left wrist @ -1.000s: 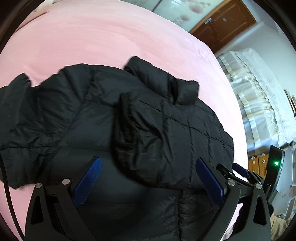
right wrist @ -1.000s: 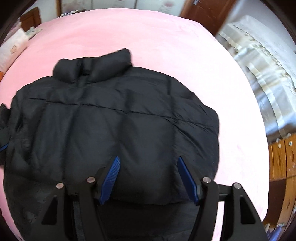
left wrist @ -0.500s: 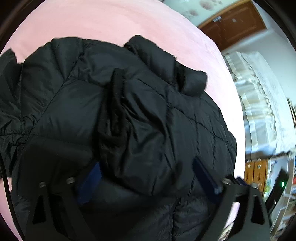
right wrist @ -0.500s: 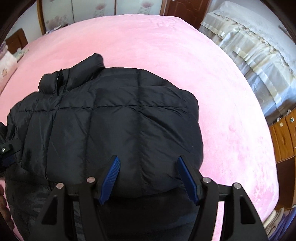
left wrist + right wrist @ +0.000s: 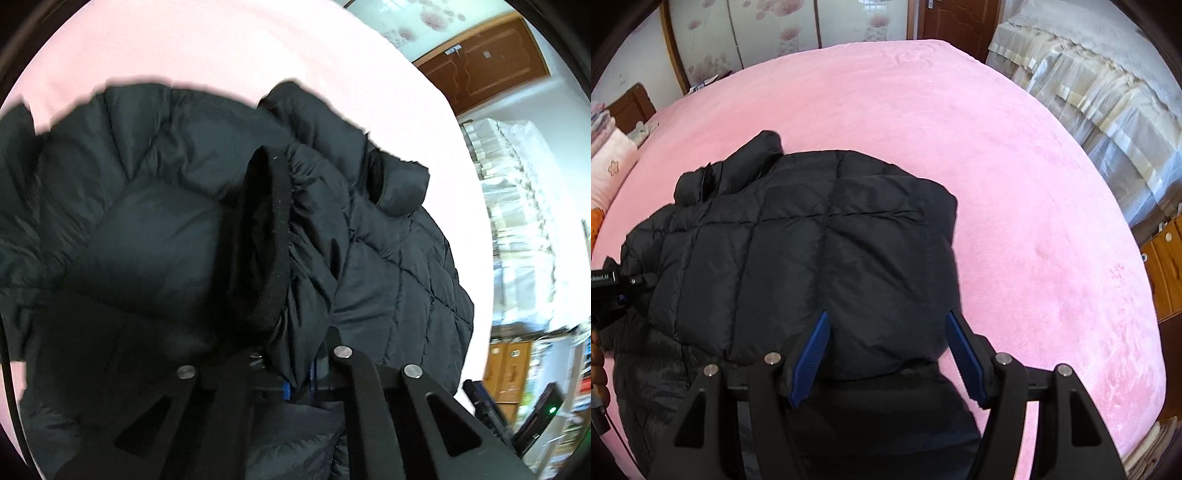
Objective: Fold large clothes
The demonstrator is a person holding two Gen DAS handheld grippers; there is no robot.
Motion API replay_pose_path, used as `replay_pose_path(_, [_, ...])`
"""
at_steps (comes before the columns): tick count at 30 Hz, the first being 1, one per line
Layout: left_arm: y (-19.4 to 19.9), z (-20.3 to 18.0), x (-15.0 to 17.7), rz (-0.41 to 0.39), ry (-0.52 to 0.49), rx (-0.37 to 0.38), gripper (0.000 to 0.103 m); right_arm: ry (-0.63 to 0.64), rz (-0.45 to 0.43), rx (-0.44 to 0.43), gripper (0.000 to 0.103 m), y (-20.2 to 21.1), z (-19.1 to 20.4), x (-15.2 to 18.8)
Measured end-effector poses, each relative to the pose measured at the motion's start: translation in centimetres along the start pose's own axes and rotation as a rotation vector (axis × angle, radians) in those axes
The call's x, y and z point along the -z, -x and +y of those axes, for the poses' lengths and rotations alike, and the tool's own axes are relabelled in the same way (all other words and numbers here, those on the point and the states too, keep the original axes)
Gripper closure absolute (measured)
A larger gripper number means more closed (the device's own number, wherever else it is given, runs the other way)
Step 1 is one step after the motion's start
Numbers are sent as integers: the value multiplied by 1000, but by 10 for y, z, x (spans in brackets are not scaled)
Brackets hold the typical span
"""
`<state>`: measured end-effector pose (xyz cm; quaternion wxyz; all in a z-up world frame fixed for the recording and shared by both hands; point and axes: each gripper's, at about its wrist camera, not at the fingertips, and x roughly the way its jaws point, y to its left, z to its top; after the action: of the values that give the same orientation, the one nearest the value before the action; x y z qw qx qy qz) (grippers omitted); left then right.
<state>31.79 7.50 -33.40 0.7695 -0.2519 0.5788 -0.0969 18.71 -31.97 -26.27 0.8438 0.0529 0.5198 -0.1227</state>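
Note:
A black quilted puffer jacket [image 5: 820,251] lies on the pink bed [image 5: 1015,184], collar [image 5: 738,173] at the far left. In the left wrist view my left gripper [image 5: 295,373] is shut on the jacket's folded-over sleeve [image 5: 295,236] near its dark cuff [image 5: 273,236], lifting it over the jacket body [image 5: 147,251]. The pads are mostly hidden by fabric. My right gripper [image 5: 886,354] is open, its blue pads [image 5: 812,350] straddling the jacket's near right edge without closing. The left gripper's body shows at the left edge of the right wrist view [image 5: 609,288].
A lace-covered bed or sofa [image 5: 1089,103] stands to the right. Wooden drawers [image 5: 1167,266] are beyond the bed's right edge. Pillows [image 5: 609,158] lie at the far left. A brown door [image 5: 480,70] and wardrobe panels [image 5: 775,29] line the back wall.
My left gripper closed on the sleeve and lifted it toward the camera. The right gripper stayed open and drew back slightly, showing more of the pink bed.

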Motion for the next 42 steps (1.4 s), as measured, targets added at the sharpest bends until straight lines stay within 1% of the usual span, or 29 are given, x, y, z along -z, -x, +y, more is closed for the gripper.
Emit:
replay_pose_path(2, [17,-9,1,-64,-18,-11,100,-28,-11,2,38,1,-12,-3])
replay_pose_path(4, [36,-9,0,-134,-10,-24,100,-57,-17,1,38,2,-24,-6])
replay_pose_path(6, [51,0,1,-183,16,-50,100,-75,-17,-1,38,1,-33,-8])
replay_pose_path(7, [54,5,2,-191,27,-63,100,-76,-14,-5,38,0,-37,-9])
replay_pose_path(9, [51,16,6,-172,50,-85,100,-72,-7,-16,38,-2,-40,-9])
replay_pose_path(13, [35,36,22,-107,109,-118,99,-40,30,-96,38,-11,-37,-8])
replay_pose_path(17, [30,46,41,-96,144,-114,99,24,43,-143,38,-10,-33,3])
replay_pose_path(21, [24,47,49,-93,168,-108,99,102,80,-131,38,-16,-28,19])
replay_pose_path(23, [25,42,47,-98,155,-110,99,111,85,-139,38,-20,-25,20])
replay_pose_path(25, [29,38,46,-106,132,-119,99,103,62,-156,38,-21,-20,15])
replay_pose_path(27, [28,35,43,-110,121,-133,98,106,36,-139,38,-24,-14,9])
replay_pose_path(28, [27,36,42,-113,122,-140,98,118,31,-98,38,-31,-11,6])
replay_pose_path(29, [26,36,41,-118,126,-145,97,133,36,-59,38,-39,-7,3])
replay_pose_path(31, [23,41,40,-122,140,-157,96,152,66,-22,38,-57,-1,-1])
replay_pose_path(34, [15,51,41,-111,168,-178,94,168,81,-17,38,-67,6,-5])
replay_pose_path(37, [14,49,40,-91,151,-197,88,169,98,-28,38,-59,9,-9])
replay_pose_path(38, [16,46,40,-78,133,-206,79,169,95,-29,38,-53,9,-11])
replay_pose_path(39, [20,42,40,-69,109,-211,75,168,85,-26,38,-47,8,-13])
replay_pose_path(40, [27,37,41,-72,79,-218,66,163,64,-19,38,-37,4,-14])
replay_pose_path(41, [37,32,41,-82,62,-218,58,157,37,-15,38,-28,4,-17])
replay_pose_path(42, [49,26,42,-115,37,-229,56,149,13,-14,38,-21,4,-20])
